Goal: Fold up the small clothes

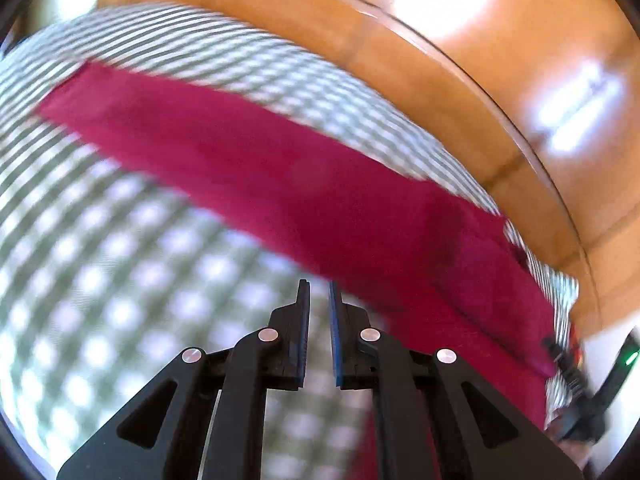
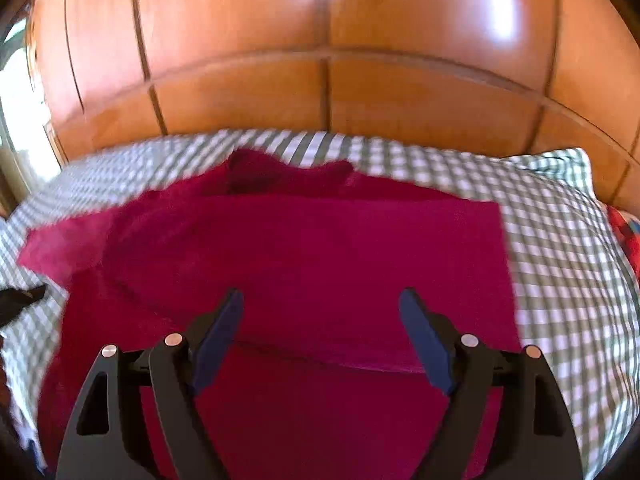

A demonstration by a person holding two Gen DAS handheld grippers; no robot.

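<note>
Across the bed (image 2: 560,264), a green-and-white checked cover runs up to glossy orange-brown wooden panelling (image 2: 328,92). On that cover lies the crimson garment (image 2: 304,248), soft, partly folded, with one straight edge at its right. Both tools tilt downward. Over bare checks, the left gripper (image 1: 319,286) has its jaws nearly pressed together, empty. Above the garment, the right gripper (image 2: 321,300) has its jaws spread wide, pinching nothing.
</note>
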